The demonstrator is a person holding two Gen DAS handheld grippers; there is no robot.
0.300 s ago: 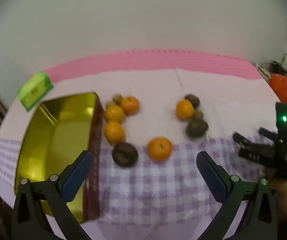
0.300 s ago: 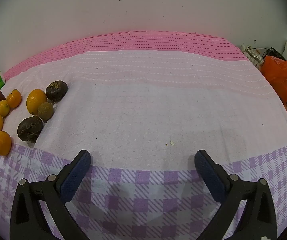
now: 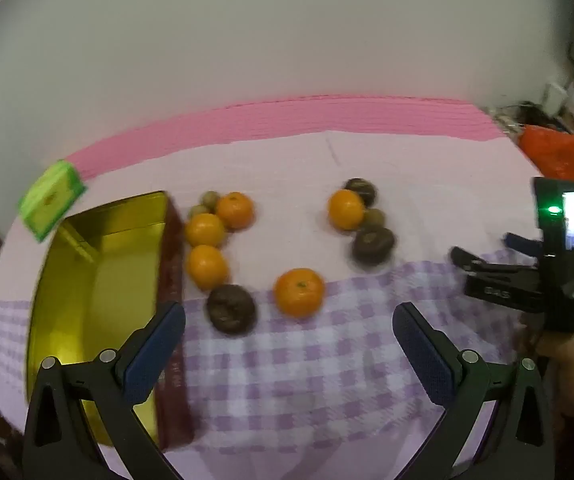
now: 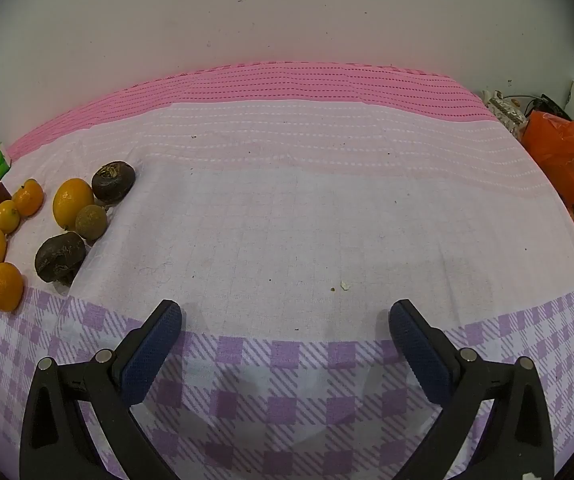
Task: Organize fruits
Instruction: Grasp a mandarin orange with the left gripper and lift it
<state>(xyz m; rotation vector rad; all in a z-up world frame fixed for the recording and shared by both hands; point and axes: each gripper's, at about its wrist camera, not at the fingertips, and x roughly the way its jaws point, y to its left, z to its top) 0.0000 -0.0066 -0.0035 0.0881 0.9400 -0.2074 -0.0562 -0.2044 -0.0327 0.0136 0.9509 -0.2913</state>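
Both tongs gape wide and hold nothing: the left tongs (image 3: 289,344) hang over the check cloth (image 3: 327,380) just short of an orange (image 3: 299,292) and a dark fruit (image 3: 231,308), and the right tongs (image 4: 285,340) face bare cloth, well apart from any fruit. All fruit lies loose beside the empty gold tin (image 3: 99,292). Round fruit may roll off soft pads, or a careless reach may nudge its neighbours away.
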